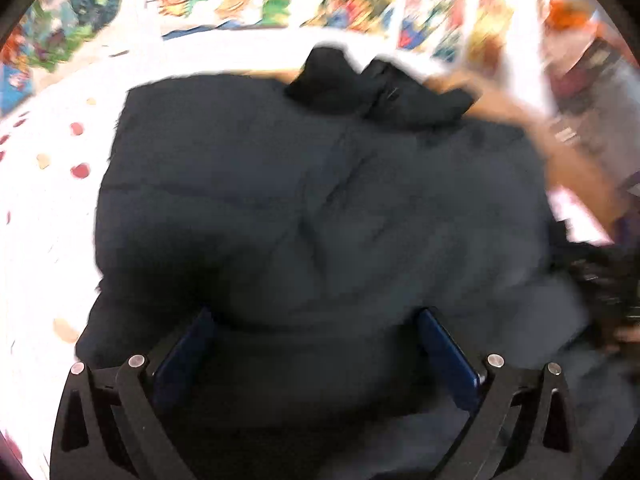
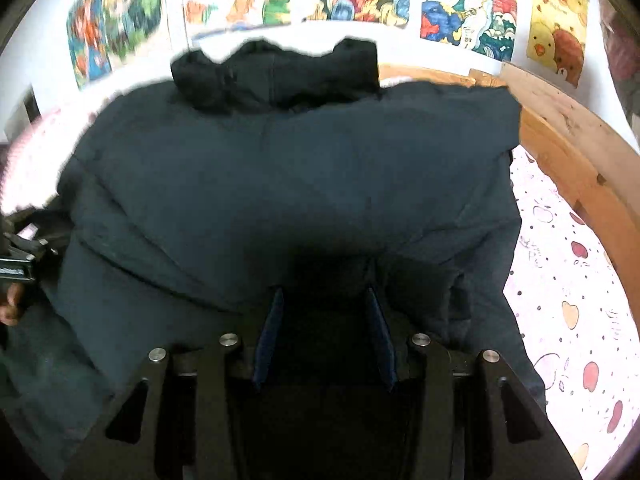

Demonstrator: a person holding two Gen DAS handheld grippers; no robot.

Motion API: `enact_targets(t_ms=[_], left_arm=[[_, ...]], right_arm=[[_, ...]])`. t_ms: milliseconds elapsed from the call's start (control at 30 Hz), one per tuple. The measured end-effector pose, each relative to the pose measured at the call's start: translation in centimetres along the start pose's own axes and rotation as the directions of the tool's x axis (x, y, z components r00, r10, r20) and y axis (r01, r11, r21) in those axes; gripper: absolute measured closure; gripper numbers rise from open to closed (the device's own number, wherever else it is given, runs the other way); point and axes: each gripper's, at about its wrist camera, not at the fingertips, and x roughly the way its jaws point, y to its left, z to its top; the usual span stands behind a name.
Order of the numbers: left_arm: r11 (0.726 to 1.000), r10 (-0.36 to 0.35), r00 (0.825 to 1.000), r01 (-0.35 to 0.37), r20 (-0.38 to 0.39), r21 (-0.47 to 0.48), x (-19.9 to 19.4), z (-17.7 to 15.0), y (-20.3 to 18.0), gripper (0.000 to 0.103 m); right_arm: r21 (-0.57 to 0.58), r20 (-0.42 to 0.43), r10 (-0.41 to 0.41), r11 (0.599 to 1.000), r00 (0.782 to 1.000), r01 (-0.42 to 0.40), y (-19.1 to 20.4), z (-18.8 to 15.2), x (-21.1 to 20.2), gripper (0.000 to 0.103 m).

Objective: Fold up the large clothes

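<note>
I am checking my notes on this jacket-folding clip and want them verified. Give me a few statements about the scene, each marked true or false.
1. The dark padded jacket lies on a bed sheet printed with apples. True.
2. The left gripper has its jaws clamped shut on a sleeve. False: its jaws stand wide apart over the jacket, gripping nothing.
3. A wooden bed frame runs along the sheet's right side in the right wrist view. True.
4. The wall behind the bed is bare. False: colourful cartoon posters cover it.
5. The jacket is bright red. False: it is very dark, nearly black.
</note>
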Motion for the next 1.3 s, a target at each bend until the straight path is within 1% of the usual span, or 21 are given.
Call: enact_targets(t_ms=[33, 67, 167, 233, 333, 400, 433, 500, 567, 600, 667, 700, 733, 767, 833, 867, 900, 933, 1033, 1133, 1300], left_arm=[[0.999, -0.033, 0.999, 0.033, 0.038, 0.0, -1.2, 1.0, 0.4, 0.0], [0.999, -0.041, 0.996, 0.04, 0.079, 0.006, -2.2, 2.1, 0.8, 0.0], [0.999, -0.042, 0.987, 0.04, 0.154, 0.017, -3.6, 5.8, 0.9, 0.0], [1.0, -0.027, 0.984, 0.024, 0.174, 0.019, -3.3, 8.3, 0.5, 0.0], [1.0, 0.01, 0.986, -0.008, 0.168, -0.015, -1.2, 11.9, -0.1, 0.0], [0.995, -0.019, 0.986, 0.034, 0.168, -0.088, 0.0, 13.6, 0.3, 0.0], [0.989, -0.036, 0.985, 0.058, 0.167, -0.134, 0.8, 14.4, 0.7, 0.0], [0.965, -0.072, 0.983, 0.111, 0.169, -0.237, 2.6, 15.9, 1.3, 0.0], [0.929, -0.101, 0.977, 0.16, 0.186, -0.335, 3.9, 16.5, 2.5, 0.001], [0.915, -0.101, 0.977, 0.166, 0.189, -0.367, 4.5, 16.6, 2.7, 0.001], [0.895, -0.083, 0.98, 0.154, 0.183, -0.419, 5.9, 16.7, 2.9, 0.002], [0.893, -0.074, 0.982, 0.143, 0.173, -0.426, 6.6, 16.7, 2.8, 0.009], [0.893, -0.072, 0.985, 0.134, 0.158, -0.428, 7.1, 16.7, 2.7, 0.021], [0.896, -0.078, 0.988, 0.128, 0.132, -0.425, 7.9, 16.7, 2.5, 0.027], [0.907, -0.085, 0.992, 0.116, 0.095, -0.404, 8.6, 16.5, 2.0, 0.052], [0.917, -0.089, 0.993, 0.114, 0.082, -0.382, 9.0, 16.4, 1.6, 0.059], [0.926, -0.074, 0.995, 0.095, 0.073, -0.366, 9.0, 16.4, 1.3, 0.074], [0.936, -0.046, 0.997, 0.065, 0.062, -0.347, 8.9, 16.4, 1.1, 0.081], [0.941, -0.015, 1.0, 0.016, 0.006, -0.338, 8.3, 15.7, 1.2, 0.09], [0.96, 0.027, 0.999, -0.039, -0.047, -0.278, 8.5, 14.7, 1.0, 0.092], [0.968, 0.085, 0.992, -0.106, -0.098, -0.226, 11.1, 12.7, 0.9, 0.093]], right_arm=[[0.016, 0.029, 0.027, 1.0, 0.999, -0.027, -0.4, 0.1, -0.9, 0.057], [0.017, 0.061, 0.038, 0.999, 0.997, -0.04, -0.8, 0.4, -1.9, 0.055], [0.011, 0.156, 0.047, 0.999, 0.987, -0.049, -2.1, 2.3, -4.0, 0.044], [0.037, 0.202, 0.063, 0.997, 0.977, -0.072, -3.0, 4.1, -4.6, 0.039], [0.122, 0.227, 0.1, 0.984, 0.969, -0.13, -4.8, 8.3, -3.4, 0.039], [0.207, 0.222, 0.144, 0.96, 0.964, -0.191, -6.0, 11.2, -1.3, 0.039], [0.251, 0.218, 0.158, 0.945, 0.963, -0.212, -6.3, 12.2, -0.2, 0.039], [0.358, 0.225, 0.203, 0.892, 0.953, -0.275, -7.3, 14.0, 2.1, 0.039], [0.433, 0.237, 0.219, 0.848, 0.947, -0.305, -7.7, 15.1, 4.1, 0.039], [0.454, 0.238, 0.219, 0.836, 0.946, -0.308, -7.3, 15.4, 5.3, 0.039], [0.47, 0.223, 0.188, 0.839, 0.957, -0.274, -6.1, 15.3, 6.9, 0.04], [0.475, 0.219, 0.169, 0.842, 0.961, -0.256, -5.5, 15.2, 7.6, 0.043], [0.48, 0.217, 0.163, 0.841, 0.962, -0.251, -5.3, 15.2, 8.3, 0.049], [0.481, 0.214, 0.168, 0.839, 0.962, -0.253, -5.0, 15.3, 9.1, 0.054], [0.48, 0.204, 0.157, 0.844, 0.966, -0.238, -5.2, 15.2, 9.7, 0.073], [0.475, 0.2, 0.14, 0.852, 0.97, -0.221, -5.1, 15.2, 9.8, 0.081], [0.461, 0.2, 0.132, 0.862, 0.971, -0.212, -5.2, 15.2, 9.8, 0.086], [0.446, 0.199, 0.129, 0.871, 0.972, -0.207, -5.3, 15.1, 9.6, 0.091], [0.395, 0.173, 0.129, 0.899, 0.976, -0.189, -5.9, 14.4, 8.3, 0.094], [0.313, 0.121, 0.127, 0.936, 0.985, -0.159, -5.8, 13.4, 7.6, 0.095], [0.235, 0.001, 0.083, 0.969, 0.997, -0.081, -4.9, 12.1, 9.7, 0.095]])
